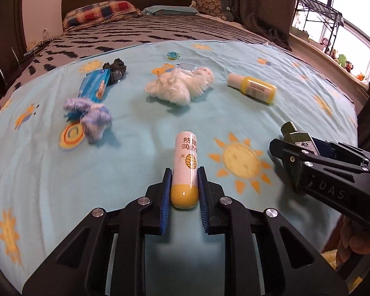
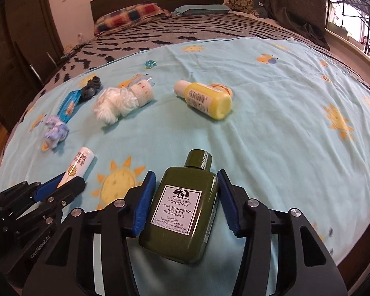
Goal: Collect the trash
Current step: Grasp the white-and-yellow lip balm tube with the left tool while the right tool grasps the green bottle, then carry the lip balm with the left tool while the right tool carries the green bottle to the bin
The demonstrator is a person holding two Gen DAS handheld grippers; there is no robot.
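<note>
My left gripper (image 1: 183,172) is shut on a white tube with a yellow cap (image 1: 186,157), which lies along the fingers on the light-blue sun-print sheet (image 1: 61,197). The blue pads press its sides near the cap end. In the right wrist view the same gripper (image 2: 70,178) and tube (image 2: 80,159) show at the lower left. My right gripper (image 2: 186,174) is shut on a dark green lotion bottle (image 2: 180,212), label up, cap pointing away. From the left it appears as the gripper (image 1: 283,145) with the bottle (image 1: 302,140) sticking out.
Farther up the sheet lie a yellow bottle (image 2: 207,101), a white fluffy bundle (image 2: 120,101), a blue wrapper (image 2: 70,103), a blue-white crumpled wad (image 2: 56,130), a dark knotted item (image 2: 91,87) and a small blue trinket (image 2: 151,63). Pillows and the headboard are behind.
</note>
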